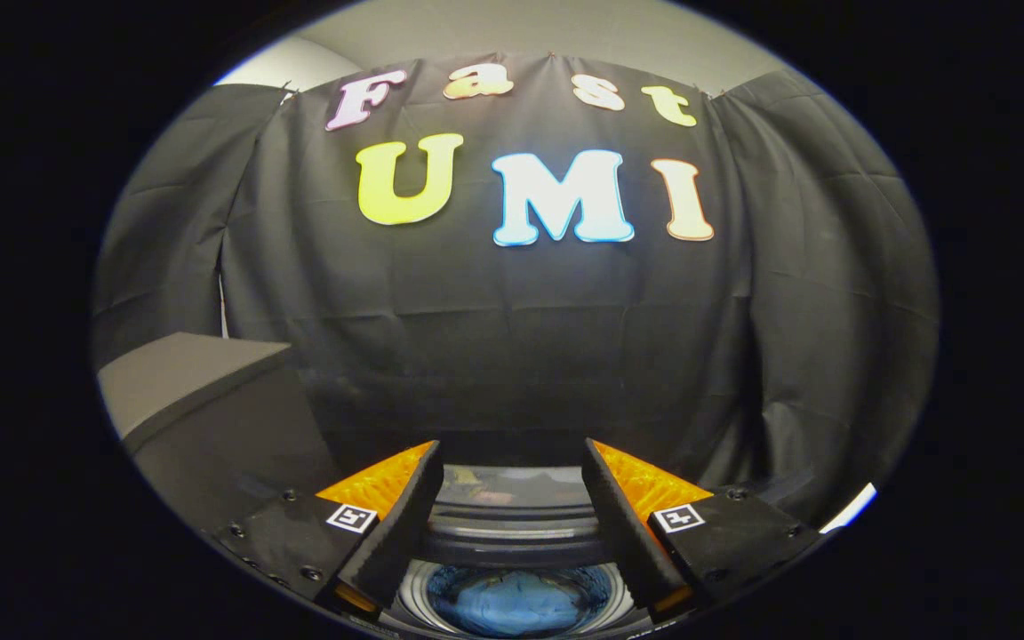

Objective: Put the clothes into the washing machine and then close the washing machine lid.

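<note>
Gripper (509, 524) held high over the washer, fingers (401, 520) spread wide with nothing between them. Below and between them, the drum (516, 600) shows a blue heap, the clothes (521, 604), already lying inside. Just beyond the drum, seen through the gap, the lid (512, 507) appears raised, its glossy dark face and ribbed rim turned toward the fingers; exact tilt hard to tell. Judgement: loading looks done, so the step in hand is closing the lid. To do it well, go forward over the drum, get one finger or both behind the lid's top edge, then draw it toward the drum and down in an arc, following the hinge, not pushing straight down. Fingers could stay wide; a hook suffices, no pinch needed. Room: open air ahead up to the black cloth wall (512, 338); a grey-topped box (183, 373) stands off to the left, well apart. Watch the drum's rim (419, 591) close under the fingers, and any cloth riding up under the lid.
</note>
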`<state>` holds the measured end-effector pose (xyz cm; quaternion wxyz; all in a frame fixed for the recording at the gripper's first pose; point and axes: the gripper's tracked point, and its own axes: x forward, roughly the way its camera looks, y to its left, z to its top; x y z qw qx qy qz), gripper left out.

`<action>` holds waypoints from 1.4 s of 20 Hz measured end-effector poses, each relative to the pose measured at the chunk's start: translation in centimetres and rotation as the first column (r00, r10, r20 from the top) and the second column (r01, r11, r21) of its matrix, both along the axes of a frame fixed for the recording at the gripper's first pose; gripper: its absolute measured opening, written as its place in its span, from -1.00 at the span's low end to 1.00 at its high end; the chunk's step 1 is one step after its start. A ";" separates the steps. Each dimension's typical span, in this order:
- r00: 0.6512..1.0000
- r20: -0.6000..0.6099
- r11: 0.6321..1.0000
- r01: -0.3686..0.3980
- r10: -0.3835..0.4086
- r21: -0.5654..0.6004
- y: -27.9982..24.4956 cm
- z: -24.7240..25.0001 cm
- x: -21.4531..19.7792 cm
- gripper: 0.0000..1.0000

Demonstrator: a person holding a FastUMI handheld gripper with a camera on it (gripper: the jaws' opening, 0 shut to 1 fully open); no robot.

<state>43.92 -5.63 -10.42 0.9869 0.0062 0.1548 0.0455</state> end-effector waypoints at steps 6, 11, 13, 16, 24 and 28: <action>0.999 -0.054 1.000 -0.003 0.003 0.000 0.3 -4.1 -3.1 0.95; 0.995 -0.095 1.000 0.002 -0.002 0.007 0.7 -6.1 -4.6 0.95; 0.995 -0.098 1.000 0.003 -0.001 0.015 1.0 -6.3 -4.9 0.95; 0.996 -0.088 1.000 -0.005 0.006 0.009 1.6 -5.8 -5.5 0.95; 1.000 -0.001 0.998 0.028 -0.028 0.056 2.0 -0.6 -7.6 0.95; 0.998 0.031 0.995 0.055 -0.058 0.087 1.9 3.1 -10.5 0.95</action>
